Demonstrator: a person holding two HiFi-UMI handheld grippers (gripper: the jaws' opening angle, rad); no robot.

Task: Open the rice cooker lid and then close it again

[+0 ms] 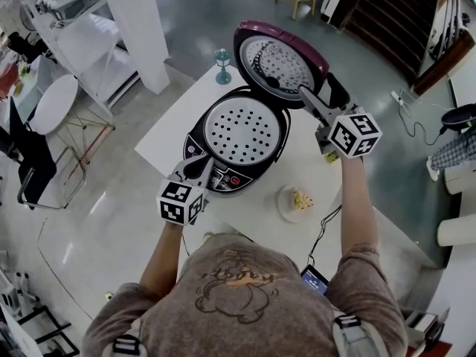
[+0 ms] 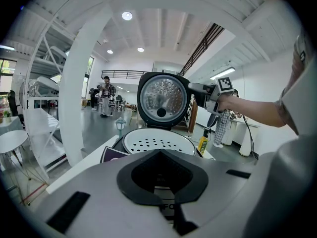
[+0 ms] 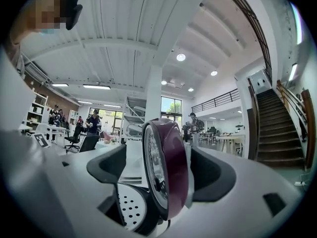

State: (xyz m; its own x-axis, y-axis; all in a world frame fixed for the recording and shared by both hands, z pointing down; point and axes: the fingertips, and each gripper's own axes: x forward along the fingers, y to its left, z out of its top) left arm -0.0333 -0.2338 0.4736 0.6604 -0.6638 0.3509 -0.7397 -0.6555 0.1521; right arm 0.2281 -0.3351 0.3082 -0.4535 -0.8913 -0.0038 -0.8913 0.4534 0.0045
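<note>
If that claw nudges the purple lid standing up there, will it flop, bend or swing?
Probably swings rather than bends: the lid looks like a thick rigid shell hinged to the cooker. Standing upright, it may drop shut once tipped forward. Its glossy surface could slip between the open right claw.

Glossy maroon lid [image 1: 277, 30], shiny metal inner plate [image 1: 280, 65], smooth white table [image 1: 169, 136]
</note>
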